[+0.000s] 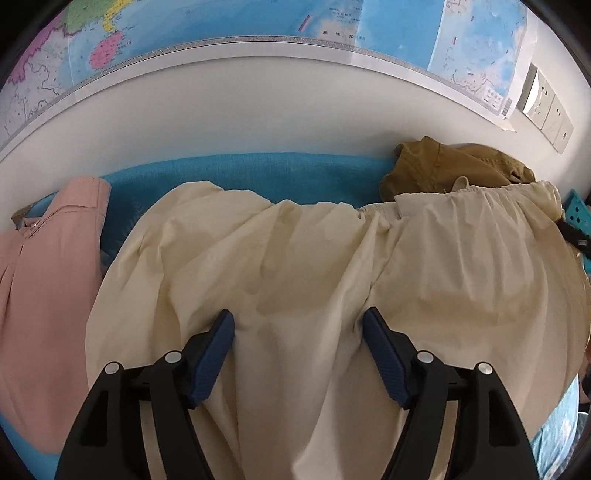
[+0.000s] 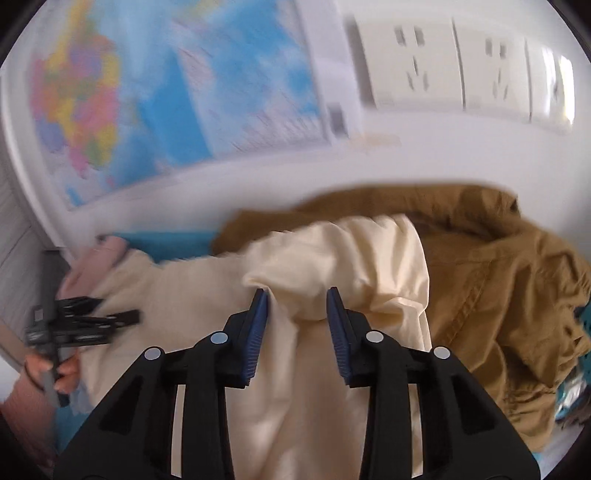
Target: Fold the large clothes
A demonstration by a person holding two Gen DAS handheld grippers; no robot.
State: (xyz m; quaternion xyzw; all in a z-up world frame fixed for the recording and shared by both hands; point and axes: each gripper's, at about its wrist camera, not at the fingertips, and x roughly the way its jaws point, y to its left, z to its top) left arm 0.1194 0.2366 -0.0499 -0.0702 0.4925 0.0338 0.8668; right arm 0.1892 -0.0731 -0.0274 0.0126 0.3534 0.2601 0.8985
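Observation:
A large cream garment [image 1: 295, 240] with an elastic waistband lies spread over the blue cover [image 1: 258, 177]. My left gripper [image 1: 299, 321] hovers low over its middle, jaws wide apart, with flat cloth under them and nothing pinched. In the right wrist view the cream garment [image 2: 332, 251] bunches into a fold that sits between the pads of my right gripper [image 2: 295, 295]; the jaws stand partly apart and the fold looks loose. The left gripper [image 2: 81, 325] shows at the far left there, held by a hand [image 2: 62, 369].
A brown garment [image 1: 454, 170] is heaped at the back right, partly under the cream one; it fills the right side of the right wrist view [image 2: 498, 277]. A pink garment [image 1: 48, 277] lies left. A wall with a map [image 1: 221, 26] and sockets [image 2: 443, 66] stands close behind.

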